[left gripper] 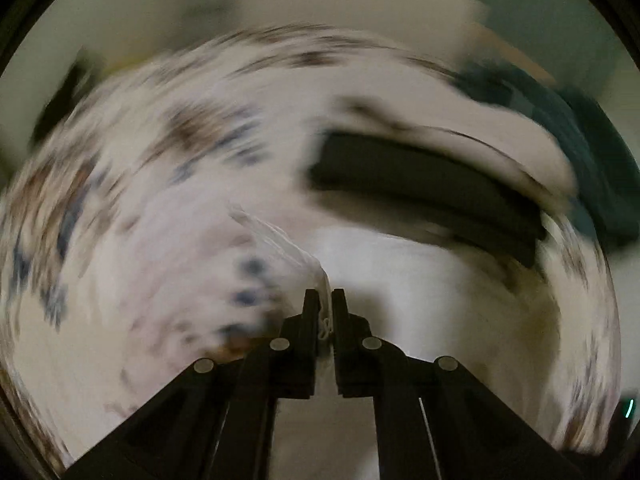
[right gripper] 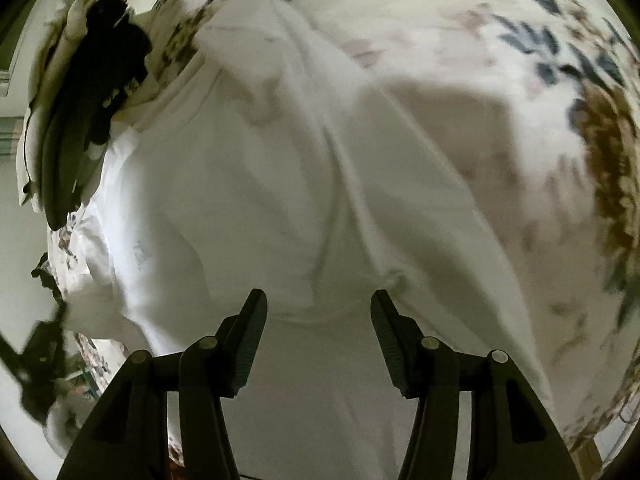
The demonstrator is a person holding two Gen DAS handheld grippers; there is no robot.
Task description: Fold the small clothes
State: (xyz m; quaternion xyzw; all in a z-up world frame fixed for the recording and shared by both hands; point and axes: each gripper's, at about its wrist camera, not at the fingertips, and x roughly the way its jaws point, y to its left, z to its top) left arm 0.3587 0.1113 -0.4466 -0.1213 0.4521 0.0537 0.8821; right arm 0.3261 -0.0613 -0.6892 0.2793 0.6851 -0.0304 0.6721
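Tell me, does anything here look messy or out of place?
Nothing looks damaged or spilled. The white garment lies rumpled on the floral bedspread, with a ridge running up its middle. The left gripper pinches a bit of white fabric; the right gripper is open above it. The left view is motion-blurred.

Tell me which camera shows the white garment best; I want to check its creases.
The right wrist view: the white garment fills the frame, fairly sharp, folds visible, spread on the floral bedsheet. The left wrist view is motion-blurred and shows only a pinched edge of it between the left gripper's closed jaws.
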